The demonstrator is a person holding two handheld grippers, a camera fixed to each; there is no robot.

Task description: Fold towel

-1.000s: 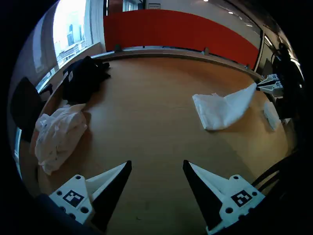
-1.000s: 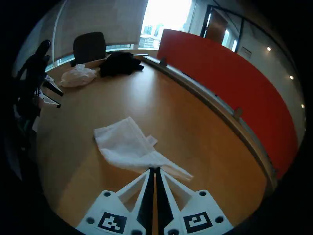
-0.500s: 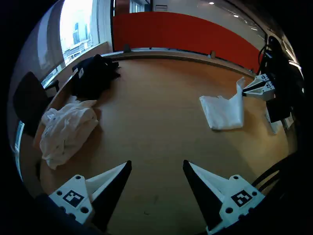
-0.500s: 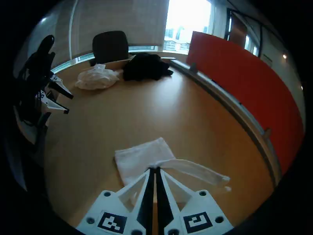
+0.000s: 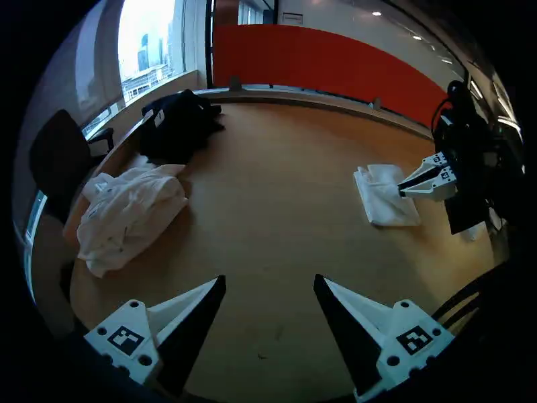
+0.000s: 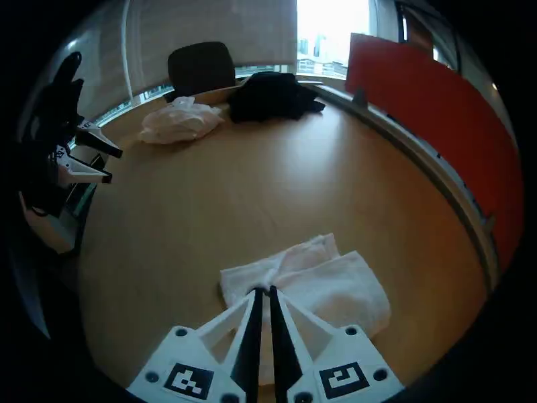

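Observation:
A white towel [image 6: 315, 282] lies folded on the wooden table [image 6: 255, 181], one layer laid over the other. My right gripper [image 6: 264, 291] is shut on the towel's near edge, low over the table. In the left gripper view the same towel [image 5: 386, 196] rests at the right, with the right gripper [image 5: 401, 191] on its right edge. My left gripper [image 5: 268, 282] hangs open over bare wood near the table's front, far from the towel. It also appears at the left of the right gripper view as the left gripper [image 6: 101, 158].
A crumpled white garment [image 5: 127, 211] and a black garment [image 5: 176, 124] lie at the table's far left. A dark chair [image 5: 57, 158] stands behind them. A red partition [image 5: 322, 64] runs along the table's back edge. A person in dark clothes [image 5: 470, 154] holds the right gripper.
The right gripper carried the towel's lifted corner across and down, so the raised flap now lies flat on the rest of the towel. The left gripper stayed open.

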